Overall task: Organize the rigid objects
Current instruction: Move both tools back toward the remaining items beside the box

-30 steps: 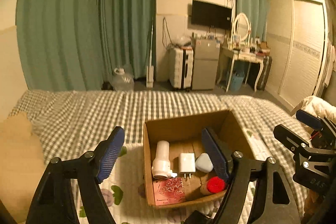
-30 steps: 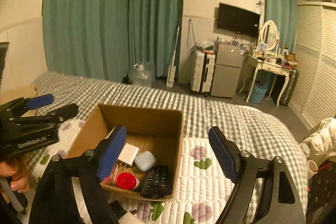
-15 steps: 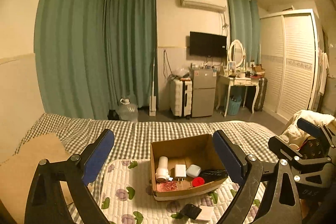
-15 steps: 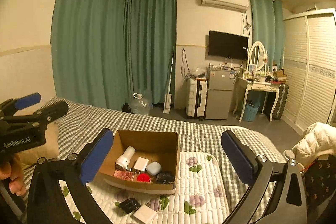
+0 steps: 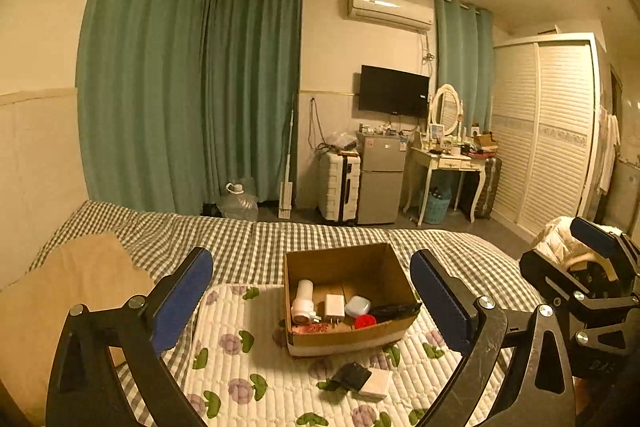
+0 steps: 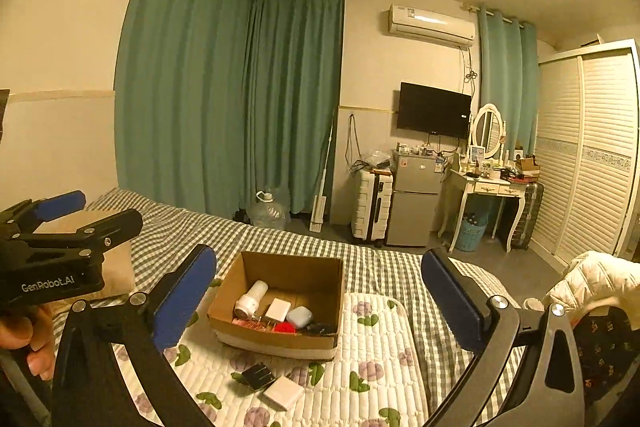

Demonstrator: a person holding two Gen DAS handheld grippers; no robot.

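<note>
A cardboard box (image 5: 390, 334) (image 6: 280, 341) sits on a floral quilted mat on the bed. Inside lie a white cylinder device (image 5: 302, 303) (image 6: 251, 299), a white charger (image 5: 334, 306) (image 6: 279, 310), a pale blue case (image 5: 357, 306) (image 6: 299, 316), a red round item (image 5: 363, 322) (image 6: 285, 327), a pink card and a black remote (image 5: 394, 311). In front of the box lie a small black item (image 5: 352, 376) (image 6: 258, 376) and a white flat box (image 5: 376, 384) (image 6: 283, 393). My left gripper (image 5: 312, 301) and right gripper (image 6: 320, 297) are both open, empty, held back well above the bed.
The bed has a grey checked sheet (image 5: 248, 239) and a tan pillow (image 5: 60, 291) at the left. A white jacket (image 6: 592, 279) lies at the right. Beyond the bed stand a suitcase (image 5: 338, 185), a small fridge (image 5: 380, 179), a dressing table (image 5: 448, 163) and a wardrobe (image 5: 552, 131).
Both grippers have pulled back and up away from the box, so it looks smaller and the two items on the mat in front of it have come into view. Both stay open.
</note>
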